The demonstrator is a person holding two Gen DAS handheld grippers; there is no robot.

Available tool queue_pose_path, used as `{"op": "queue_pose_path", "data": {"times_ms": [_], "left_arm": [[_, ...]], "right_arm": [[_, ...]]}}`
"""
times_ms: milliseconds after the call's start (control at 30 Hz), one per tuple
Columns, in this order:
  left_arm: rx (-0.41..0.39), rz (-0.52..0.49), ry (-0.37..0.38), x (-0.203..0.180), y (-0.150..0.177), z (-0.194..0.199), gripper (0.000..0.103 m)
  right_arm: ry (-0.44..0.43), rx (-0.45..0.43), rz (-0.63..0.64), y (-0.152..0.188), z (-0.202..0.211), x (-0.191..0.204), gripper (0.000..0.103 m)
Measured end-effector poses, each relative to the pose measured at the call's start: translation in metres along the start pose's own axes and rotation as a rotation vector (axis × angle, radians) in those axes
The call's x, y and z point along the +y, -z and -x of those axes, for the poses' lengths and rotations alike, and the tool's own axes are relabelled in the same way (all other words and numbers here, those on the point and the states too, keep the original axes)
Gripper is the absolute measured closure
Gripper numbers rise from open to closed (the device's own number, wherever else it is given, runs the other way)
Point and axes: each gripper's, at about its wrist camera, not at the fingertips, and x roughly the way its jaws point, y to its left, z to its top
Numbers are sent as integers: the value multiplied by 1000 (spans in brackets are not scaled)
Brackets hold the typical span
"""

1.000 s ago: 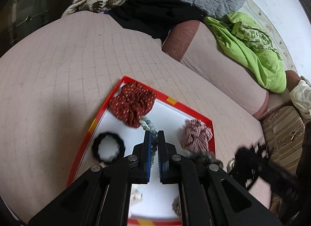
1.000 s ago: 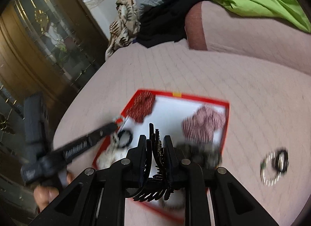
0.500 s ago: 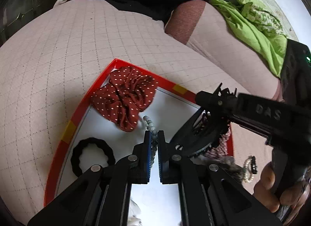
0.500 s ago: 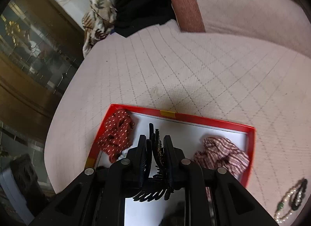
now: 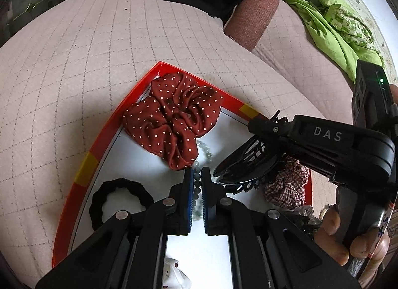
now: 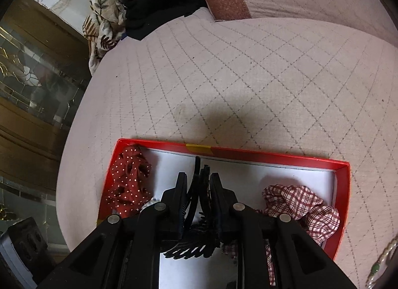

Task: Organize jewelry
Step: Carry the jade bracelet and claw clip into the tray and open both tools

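Two grippers over red tray [image 5: 82,172]: left gripper [image 5: 197,179] clamps bead bracelet [image 5: 197,181], right gripper [image 6: 198,184] clamps black claw clip [image 6: 199,184].

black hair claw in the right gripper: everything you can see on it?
The hair claw is black, glossy, plastic-looking, with two curved toothed halves; one has a lacy cut-out edge. The right gripper is shut on it, with the teeth fanning out below the fingers and a tip sticking past them. It hangs over the white floor of the red tray, between the dotted and plaid scrunchies; whether it touches the tray is unclear.

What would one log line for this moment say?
left gripper: shut on bead bracelet | right gripper: shut on black hair claw, over red tray | scrunchies in tray
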Motion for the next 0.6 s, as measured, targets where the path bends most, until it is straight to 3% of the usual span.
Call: {"op": "queue_pose_path", "data": {"times_ms": [33, 100, 167, 233, 400, 600], "left_arm": [[-3, 1, 0, 0, 0, 0, 98], [-6, 0, 0, -1, 0, 1, 97], [-12, -2, 3, -1, 0, 2, 87], [-29, -5, -6, -2, 1, 6, 73], [-62, -6, 12, -3, 1, 18, 61], [-76, -13, 14, -5, 2, 28, 60]], "right_arm": [[5, 1, 3, -1, 0, 1, 79], [-1, -2, 3, -1, 1, 1, 62], [-4, -13, 6, -1, 4, 3, 51], [-9, -27, 14, -1, 9, 4, 49], [-18, -54, 24, -3, 26, 7, 49], [-24, -85, 14, 5, 59, -3, 48]]}}
